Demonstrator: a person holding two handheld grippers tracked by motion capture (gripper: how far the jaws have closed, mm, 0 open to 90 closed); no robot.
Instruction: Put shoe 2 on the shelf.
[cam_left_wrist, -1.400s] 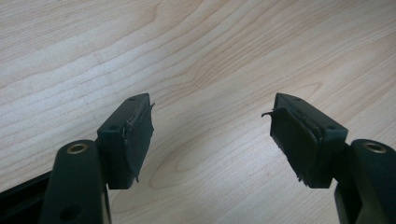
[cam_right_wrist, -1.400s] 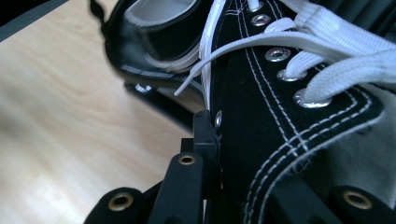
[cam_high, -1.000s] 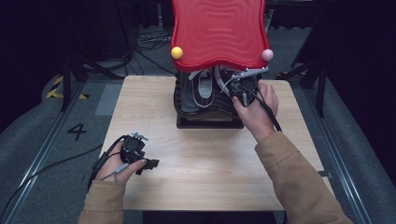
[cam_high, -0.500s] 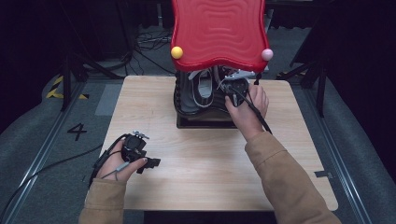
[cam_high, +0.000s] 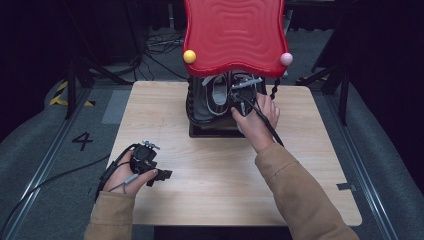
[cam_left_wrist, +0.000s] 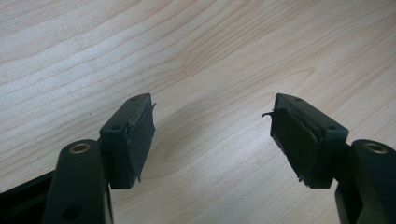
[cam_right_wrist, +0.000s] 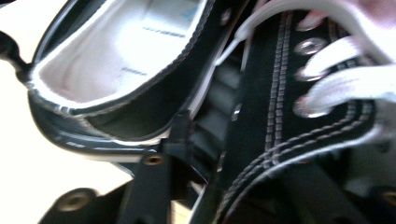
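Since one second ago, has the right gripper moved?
Yes. The right gripper has moved left along the black shoes under the red tray, and its jaws have just been opening.

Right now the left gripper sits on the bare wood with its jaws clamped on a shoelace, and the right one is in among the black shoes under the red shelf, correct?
Not quite. The left gripper has nothing between its jaws: the left gripper view shows them apart over the bare table. The rest holds: the right gripper is in among the black shoes under the red shelf.

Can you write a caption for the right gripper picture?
Right gripper close against two black lace-up shoes.
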